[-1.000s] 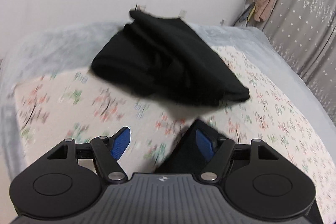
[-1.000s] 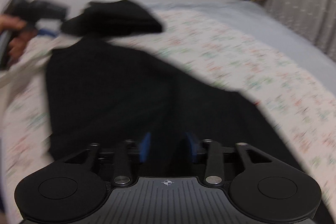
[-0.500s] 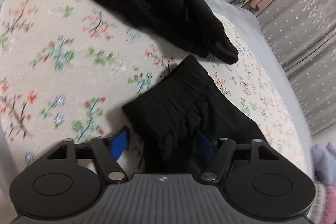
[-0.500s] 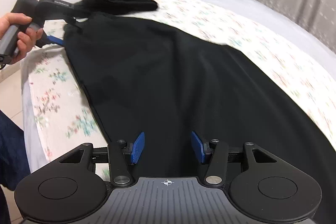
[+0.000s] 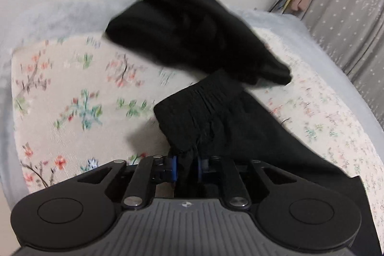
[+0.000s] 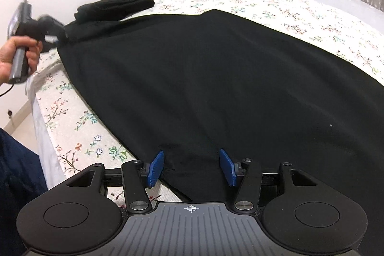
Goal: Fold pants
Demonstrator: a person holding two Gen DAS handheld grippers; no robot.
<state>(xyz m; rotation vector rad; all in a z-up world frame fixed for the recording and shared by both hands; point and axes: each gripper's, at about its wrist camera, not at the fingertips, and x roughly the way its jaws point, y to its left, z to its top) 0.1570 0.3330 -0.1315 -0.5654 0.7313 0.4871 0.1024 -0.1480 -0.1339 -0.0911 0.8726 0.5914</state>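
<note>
Far black bundle (image 5: 192, 35) and floral sheet (image 5: 72, 88) motion-blurred; pants (image 6: 216, 78) cut off at right edge.

pants (image 6: 216, 78): black, spread flat along my floral bed cover
waistband (image 5: 204, 97): elastic, gathered, lifted at one corner
second black garment (image 5: 192, 32): folded pile, just beyond the waistband
</note>
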